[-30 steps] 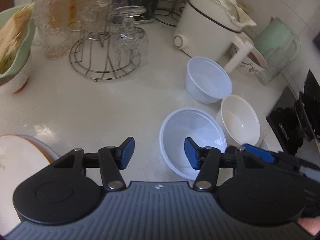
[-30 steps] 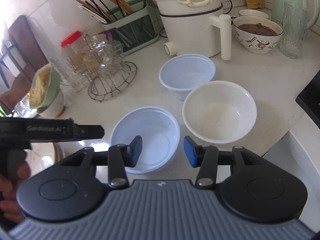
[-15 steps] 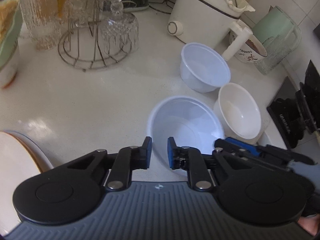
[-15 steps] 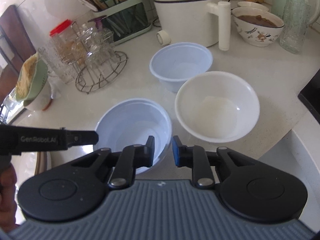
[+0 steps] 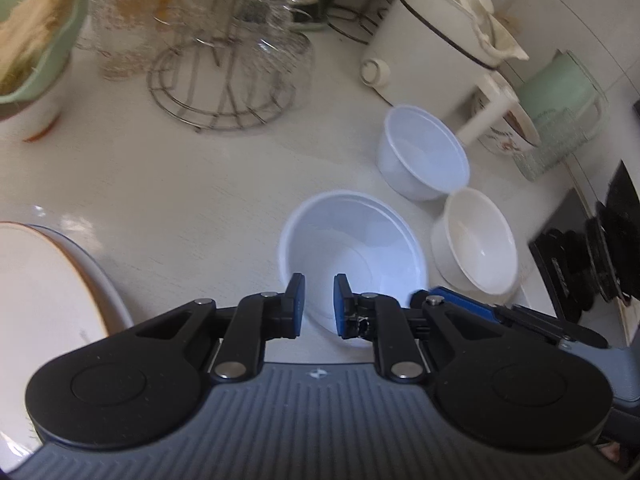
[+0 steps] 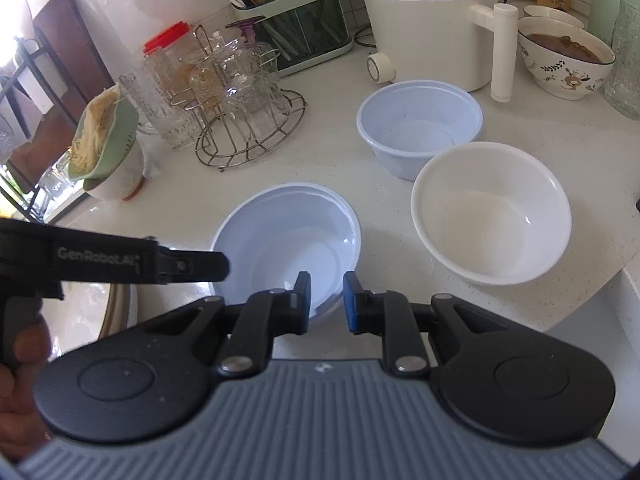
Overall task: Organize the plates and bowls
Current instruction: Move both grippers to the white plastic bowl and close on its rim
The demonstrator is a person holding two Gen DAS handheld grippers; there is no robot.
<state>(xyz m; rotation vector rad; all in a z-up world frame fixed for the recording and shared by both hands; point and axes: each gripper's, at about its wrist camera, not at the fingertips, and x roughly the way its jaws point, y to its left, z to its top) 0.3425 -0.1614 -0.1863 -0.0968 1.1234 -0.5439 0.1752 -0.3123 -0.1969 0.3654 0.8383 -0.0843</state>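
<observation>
Three bowls sit on the white counter. A wide pale-blue bowl [image 5: 352,248] [image 6: 286,240] is nearest. A deeper pale-blue bowl [image 5: 424,152] [image 6: 420,124] stands behind it, and a white bowl [image 5: 476,240] [image 6: 492,212] is to the right. A white plate [image 5: 44,292] lies at the left edge. My left gripper [image 5: 318,304] hovers over the near rim of the wide bowl, fingers narrowly apart with nothing between them. My right gripper [image 6: 326,296] is likewise over that bowl's near rim, narrowly apart and empty.
A wire rack of glasses [image 6: 244,120], a green colander of noodles [image 6: 104,136], a white cooker [image 6: 432,20], a utensil holder [image 6: 296,28], a patterned bowl of food [image 6: 564,60] and a stove edge [image 5: 580,248] surround the bowls.
Both grippers went from wide open to nearly shut, then opened slightly. Both stayed over the wide blue bowl's near rim, and the left view shifted a little.
</observation>
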